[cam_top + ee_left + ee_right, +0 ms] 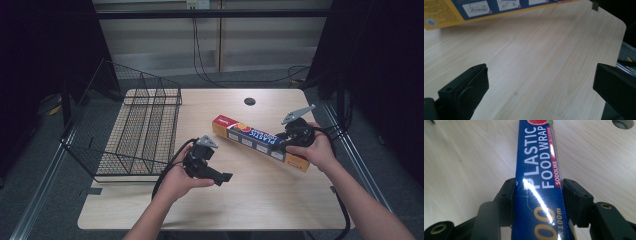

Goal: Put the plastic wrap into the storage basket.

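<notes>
This looks like a lab or recording set-up rather than a home. A pale wood-grain worktop [260,190] with a round cable hole [250,101] stands on grey floor, framed by metal rails [37,200] along both sides. Black curtains [380,60] close in the left and right, and loose black cables [200,55] hang down a plain panelled wall [160,45] from a socket [197,4] at the top. A person's hands each hold a cabled hand-held gripper [227,176] over the worktop.
</notes>
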Motion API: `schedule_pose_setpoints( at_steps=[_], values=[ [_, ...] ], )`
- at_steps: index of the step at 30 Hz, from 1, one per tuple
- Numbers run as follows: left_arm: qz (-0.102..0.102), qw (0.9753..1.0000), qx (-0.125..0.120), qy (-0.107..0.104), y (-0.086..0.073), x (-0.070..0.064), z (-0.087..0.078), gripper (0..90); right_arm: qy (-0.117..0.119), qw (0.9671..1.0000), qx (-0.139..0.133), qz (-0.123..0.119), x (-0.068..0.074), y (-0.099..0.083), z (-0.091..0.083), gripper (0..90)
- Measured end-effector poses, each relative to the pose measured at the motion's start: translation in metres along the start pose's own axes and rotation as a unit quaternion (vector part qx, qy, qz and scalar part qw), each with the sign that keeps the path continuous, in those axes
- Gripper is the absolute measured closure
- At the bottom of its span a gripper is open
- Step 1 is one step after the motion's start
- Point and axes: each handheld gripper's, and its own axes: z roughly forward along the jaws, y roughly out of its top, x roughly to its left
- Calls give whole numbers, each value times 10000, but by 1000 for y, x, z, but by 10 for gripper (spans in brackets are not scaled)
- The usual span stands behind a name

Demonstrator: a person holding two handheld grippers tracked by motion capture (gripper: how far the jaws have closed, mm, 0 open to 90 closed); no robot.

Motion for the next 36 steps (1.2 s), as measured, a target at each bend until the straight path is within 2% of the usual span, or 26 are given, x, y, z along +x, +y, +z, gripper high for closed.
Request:
schedule_pose_setpoints(
  at_steps=[3,5,9,11,12,13,17,18,21,22,23,25,26,28,29,30,32,33,35,36],
  values=[
    [182,9997,190,-18,15,1,-1,0,81,9998,-80,-152,6,-1,-9,473],
    [404,9988,270,4,25,-1,-1,0,118,9995,-74,-282,11,-1,-14,473],
    [763,9967,281,10,43,-6,-2,1,257,9984,-117,-495,19,-2,-19,473],
    [916,9952,346,49,52,-7,-2,1,358,9978,-148,-535,21,-3,-21,473],
    [989,9944,360,34,56,-8,-1,0,331,9974,-144,-617,23,-3,-22,473],
    [1097,9934,347,5,60,-8,-1,0,431,9969,-133,-645,24,-3,-23,472],
    [1351,9901,362,-117,75,-9,1,0,397,9954,-45,-869,33,-2,-29,473],
    [1436,9887,403,-144,78,-10,2,0,504,9944,-89,-923,33,-2,-30,473],
    [1725,9825,689,-104,84,-12,9,1,577,9931,-103,-1013,37,-1,-34,472],
    [1725,9825,689,-104,84,-12,9,2,613,9925,-99,-1050,39,0,-35,472],
    [1848,9788,860,-187,87,-13,14,10,639,9921,-105,-1078,41,1,-36,472],
    [2090,9726,1005,-127,89,-13,20,31,670,9907,-120,-1175,44,3,-38,471],
    [2090,9726,1005,-127,89,-13,20,38,670,9907,-120,-1175,44,3,-38,471],
    [2268,9667,1161,-232,94,-13,27,53,718,9894,-177,-1251,47,6,-42,471],
    [2369,9635,1226,-229,95,-14,29,76,779,9886,-186,-1272,47,7,-42,470],
    [2505,9592,1304,-151,97,-15,31,94,826,9877,-163,-1315,47,8,-43,470],
    [2670,9541,1334,-258,99,-17,35,124,844,9866,-153,-1385,50,9,-44,469],
    [2699,9525,1373,-311,100,-18,36,146,853,9860,-156,-1426,51,9,-44,469],
    [2848,9462,1462,-477,101,-19,39,222,929,9844,-171,-1485,52,10,-45,467],
    [2870,9445,1524,-485,101,-19,41,250,975,9837,-201,-1496,53,10,-45,466]
  ],
)
